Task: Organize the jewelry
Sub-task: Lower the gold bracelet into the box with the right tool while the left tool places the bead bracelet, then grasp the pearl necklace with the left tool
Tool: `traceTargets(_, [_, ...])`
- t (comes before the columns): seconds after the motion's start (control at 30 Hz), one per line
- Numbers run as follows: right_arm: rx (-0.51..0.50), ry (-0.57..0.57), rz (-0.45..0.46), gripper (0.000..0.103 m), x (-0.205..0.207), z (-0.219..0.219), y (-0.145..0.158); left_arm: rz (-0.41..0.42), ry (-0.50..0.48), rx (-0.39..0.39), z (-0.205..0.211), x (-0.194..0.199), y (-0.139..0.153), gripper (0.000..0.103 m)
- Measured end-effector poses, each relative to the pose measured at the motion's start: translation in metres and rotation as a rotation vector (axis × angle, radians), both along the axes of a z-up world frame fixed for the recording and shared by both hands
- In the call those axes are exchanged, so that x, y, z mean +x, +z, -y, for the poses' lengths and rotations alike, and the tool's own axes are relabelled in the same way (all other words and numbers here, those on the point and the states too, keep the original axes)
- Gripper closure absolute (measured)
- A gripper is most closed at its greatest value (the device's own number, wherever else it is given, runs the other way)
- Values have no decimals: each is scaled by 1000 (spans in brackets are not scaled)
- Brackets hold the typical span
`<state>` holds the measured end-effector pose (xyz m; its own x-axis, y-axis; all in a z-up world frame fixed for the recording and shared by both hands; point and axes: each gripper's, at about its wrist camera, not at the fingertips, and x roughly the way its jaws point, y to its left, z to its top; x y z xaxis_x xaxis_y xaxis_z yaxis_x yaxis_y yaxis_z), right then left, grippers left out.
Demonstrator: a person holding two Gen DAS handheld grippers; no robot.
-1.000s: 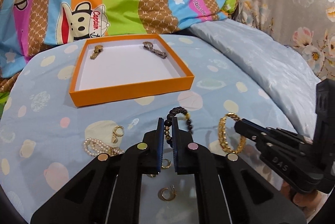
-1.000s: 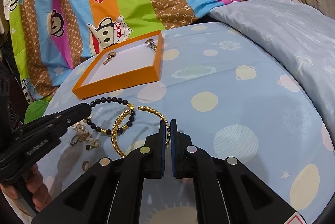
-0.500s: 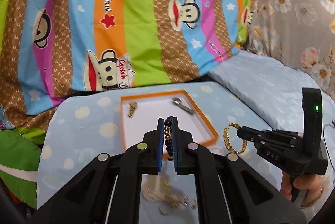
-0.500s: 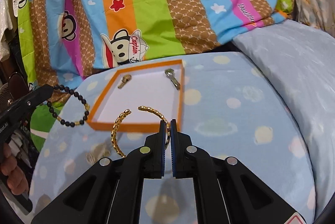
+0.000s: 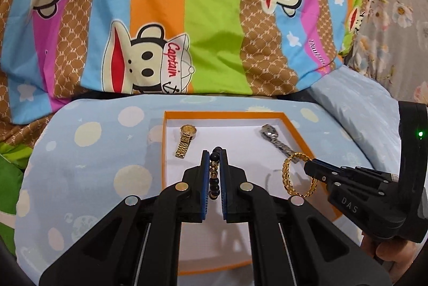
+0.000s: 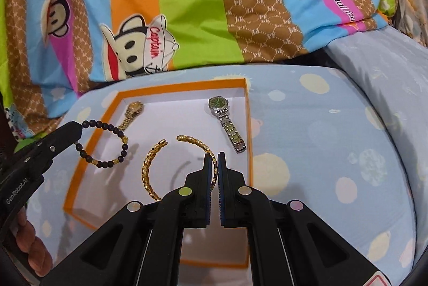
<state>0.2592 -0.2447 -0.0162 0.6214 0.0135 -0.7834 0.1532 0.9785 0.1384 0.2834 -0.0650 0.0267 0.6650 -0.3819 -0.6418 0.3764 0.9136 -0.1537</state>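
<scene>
On the striped cartoon-monkey quilt (image 5: 214, 18) behind the bed, the word "Captain" reads in red on the monkey's cap, and cursive lettering that looks like "Paul Frank" runs down the orange and pink stripes. The body of the right claw (image 5: 307, 167) carries the raised letters "DAS", seen from the left wrist, with a green light lit on its upright part. The body of the left claw (image 6: 79, 132) reads "GenRobot.AI" in white, seen from the right wrist.

The shallow orange cardboard tray with a white floor (image 6: 249, 125) lies on the pale blue dotted bedsheet (image 6: 321, 138). Both claws hang over it. The left claw is closed on the dark round-bead bracelet with small gold spacers (image 6: 107, 144); its loop hangs free above the tray's left side and casts a shadow on the white floor. The right claw is closed on the open gold chain-link bangle (image 6: 152, 165), pinching one end between the blue pads; the bangle's gap points away from the camera towards the far wall of the tray.

Two watches lie flat at the far end of the tray, well apart. The gold metal-band wristwatch (image 5: 186, 140) sits at the far left, its band running towards the near left. The silver metal-band wristwatch with a green dial (image 6: 226, 122) sits at the far right, its band running towards the near right edge.
</scene>
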Motion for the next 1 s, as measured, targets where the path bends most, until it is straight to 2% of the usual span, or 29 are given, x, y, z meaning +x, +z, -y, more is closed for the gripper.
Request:
traceTargets(0.23, [-43, -5, -20, 98, 16, 0, -16, -28, 20, 29, -3, 14, -20, 96])
traceTargets(0.4, [-88, 8, -11, 94, 18, -7, -16, -35, 49, 65, -3, 15, -27, 95])
traceTargets(0.43, [-84, 10, -7, 92, 18, -7, -16, -36, 49, 65, -3, 15, -27, 93])
traceTargets(0.5, [-73, 3, 12, 87, 16, -4, -13, -29, 62, 64, -4, 14, -26, 81])
traceTargets(0.57, [-66, -20, 46, 86, 10, 2, -3, -12, 78, 62, -6, 12, -24, 71])
traceTargets(0.83, [-51, -41, 134, 79, -34, 12, 38, 65, 121, 47, -24, -19, -4, 70])
traceTargets(1.0, [-38, -6, 150, 74, -76, 2, 46, 97, 123, 83, -31, -58, 2, 70])
